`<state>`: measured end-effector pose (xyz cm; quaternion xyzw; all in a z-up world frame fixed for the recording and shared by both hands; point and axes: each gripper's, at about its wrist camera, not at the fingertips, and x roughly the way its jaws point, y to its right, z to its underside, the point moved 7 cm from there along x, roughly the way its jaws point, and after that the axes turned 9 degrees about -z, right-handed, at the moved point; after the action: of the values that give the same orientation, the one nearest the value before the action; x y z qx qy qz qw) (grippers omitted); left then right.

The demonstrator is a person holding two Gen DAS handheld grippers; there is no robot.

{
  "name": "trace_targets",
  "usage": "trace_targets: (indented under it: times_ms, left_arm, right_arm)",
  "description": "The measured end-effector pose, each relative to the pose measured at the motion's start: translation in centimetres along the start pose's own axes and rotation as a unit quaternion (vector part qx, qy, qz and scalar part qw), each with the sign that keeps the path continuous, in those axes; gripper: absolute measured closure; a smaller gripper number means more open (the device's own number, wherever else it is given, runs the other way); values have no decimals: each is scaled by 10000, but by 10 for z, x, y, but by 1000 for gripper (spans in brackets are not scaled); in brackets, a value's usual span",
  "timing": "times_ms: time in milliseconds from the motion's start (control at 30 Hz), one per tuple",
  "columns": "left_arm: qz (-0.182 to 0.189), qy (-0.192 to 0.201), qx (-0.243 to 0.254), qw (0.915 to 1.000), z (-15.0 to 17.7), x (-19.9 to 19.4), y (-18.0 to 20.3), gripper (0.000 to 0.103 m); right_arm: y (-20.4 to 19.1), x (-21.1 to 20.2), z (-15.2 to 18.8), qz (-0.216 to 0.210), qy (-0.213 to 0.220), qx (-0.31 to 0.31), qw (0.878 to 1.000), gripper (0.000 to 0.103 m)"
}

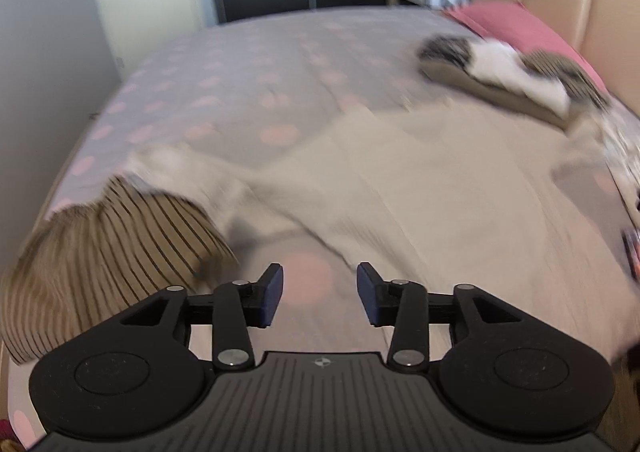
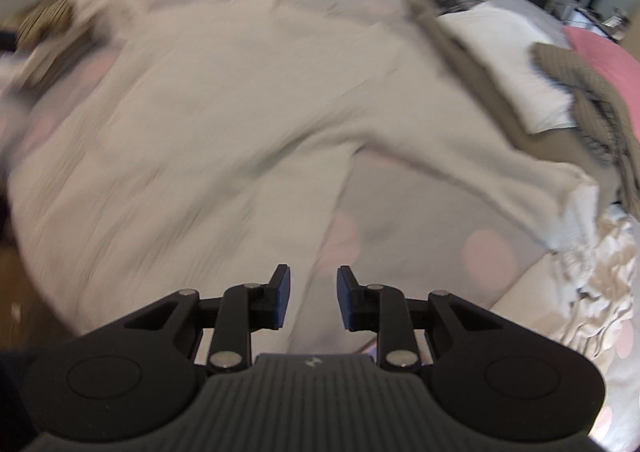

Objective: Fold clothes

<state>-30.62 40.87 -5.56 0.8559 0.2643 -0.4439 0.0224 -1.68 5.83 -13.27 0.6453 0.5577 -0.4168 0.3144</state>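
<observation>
A cream long-sleeved garment (image 1: 420,187) lies spread flat on the bed, blurred by motion. Its left sleeve (image 1: 224,179) runs out to the left. It fills most of the right wrist view (image 2: 192,123), its other sleeve (image 2: 460,143) reaching right. My left gripper (image 1: 320,292) is open and empty, just above the bedspread beside the garment's lower left edge. My right gripper (image 2: 311,296) is open and empty, over the garment's lower right edge.
A tan striped garment (image 1: 100,272) lies at the left of the bed. A stack of folded clothes (image 1: 508,67) sits by the pink pillow (image 1: 516,23); the stack also shows in the right wrist view (image 2: 512,63). Crumpled beige cloth (image 2: 600,272) lies right. The grey bedspread (image 1: 248,63) has pink dots.
</observation>
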Motion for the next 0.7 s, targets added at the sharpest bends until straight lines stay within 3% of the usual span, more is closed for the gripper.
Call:
trace_targets:
  times_ms: [233, 300, 367, 500, 700]
  left_arm:
    - [590, -638, 953, 9916, 74, 8, 48, 54]
    - [692, -881, 1102, 9876, 93, 14, 55, 48]
    - [727, -1070, 1188, 9845, 108, 20, 60, 48]
    - [934, -1340, 1258, 9785, 128, 26, 70, 47]
    - [943, -1810, 1447, 9682, 150, 43, 81, 47]
  right_arm:
    - [-32, 27, 59, -223, -823, -553, 9948, 73]
    - [-33, 33, 66, -233, -942, -549, 9938, 67]
    - [-33, 38, 74, -244, -1025, -529, 9930, 62]
    - [-35, 51, 85, -187, -1229, -554, 9907, 62]
    - [-38, 59, 89, -119, -1364, -632, 9886, 60]
